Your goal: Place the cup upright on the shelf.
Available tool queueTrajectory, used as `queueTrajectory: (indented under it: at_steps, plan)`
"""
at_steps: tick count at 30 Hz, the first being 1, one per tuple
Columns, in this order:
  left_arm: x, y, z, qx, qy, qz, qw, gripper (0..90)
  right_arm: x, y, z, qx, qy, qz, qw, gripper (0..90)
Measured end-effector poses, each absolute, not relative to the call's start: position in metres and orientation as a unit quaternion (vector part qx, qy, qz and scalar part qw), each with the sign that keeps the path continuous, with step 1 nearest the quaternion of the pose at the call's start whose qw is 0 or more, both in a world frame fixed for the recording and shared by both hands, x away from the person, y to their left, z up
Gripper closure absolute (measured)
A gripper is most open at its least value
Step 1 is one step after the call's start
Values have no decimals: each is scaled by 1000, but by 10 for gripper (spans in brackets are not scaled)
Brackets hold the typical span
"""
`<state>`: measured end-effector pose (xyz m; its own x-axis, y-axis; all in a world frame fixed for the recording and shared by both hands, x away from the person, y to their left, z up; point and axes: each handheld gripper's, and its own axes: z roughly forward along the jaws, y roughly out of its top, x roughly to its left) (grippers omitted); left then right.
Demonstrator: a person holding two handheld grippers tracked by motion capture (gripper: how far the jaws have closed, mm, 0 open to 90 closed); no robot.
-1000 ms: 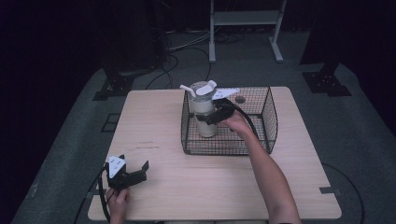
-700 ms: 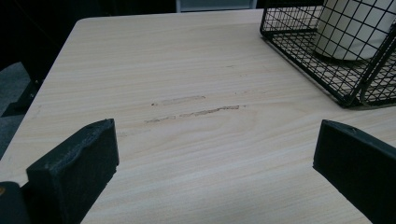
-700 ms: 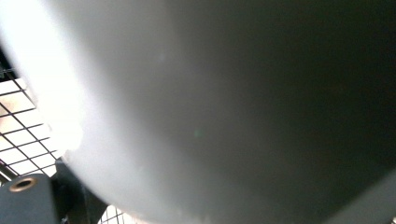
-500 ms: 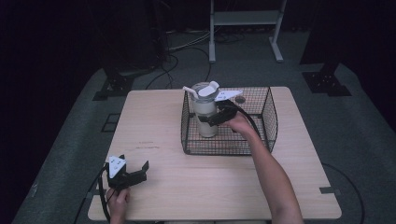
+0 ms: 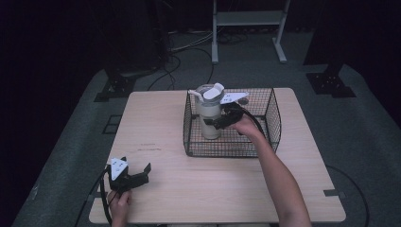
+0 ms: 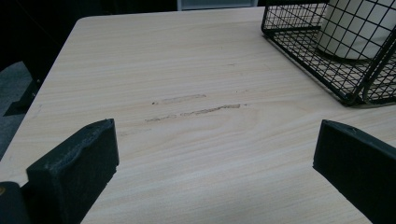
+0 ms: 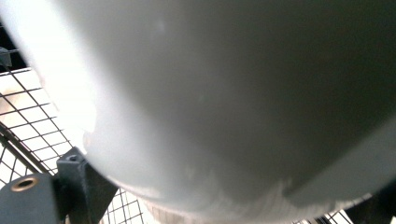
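Right tool [image 5: 218, 124] pinches the lidded tumbler [image 5: 209, 113], which stands upright inside the wire basket [image 5: 265, 142], directly ahead of its jaws. Left tool [image 5: 137, 176] spread, idle on the desk [image 5: 161, 118], well apart.

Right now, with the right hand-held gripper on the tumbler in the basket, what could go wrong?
1. The tumbler is tall and held at mid-body; it may tilt or slip in the right hand-held gripper.
2. It stands close to the wire basket wall, so its lid spout could catch the rim.
3. The basket may shift; the left hand-held gripper sits far off, open.
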<state>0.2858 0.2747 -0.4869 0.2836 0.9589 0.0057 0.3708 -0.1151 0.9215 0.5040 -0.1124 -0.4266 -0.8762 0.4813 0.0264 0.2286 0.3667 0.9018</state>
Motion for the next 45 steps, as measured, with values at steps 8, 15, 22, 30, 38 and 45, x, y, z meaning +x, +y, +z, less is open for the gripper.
queueTrajectory:
  at_steps: [8,15,22,30,38,45]
  plan:
    - [287,274,-487,667,500,332,442,0,501,-117,-427,217,820,516,119,81]
    - [287,274,-487,667,500,332,442,0,499,-120,-425,214,826,506,122,82]
    - [287,274,-487,667,499,333,443,0,496,-124,-423,213,833,495,126,82]
    - [285,275,-487,668,497,334,442,0,491,-125,-421,216,837,483,135,84]
    - [285,274,-487,669,496,334,441,0,487,-131,-420,228,838,476,138,84]
    - [285,274,-487,670,495,335,441,0,484,-138,-414,240,839,469,140,84]
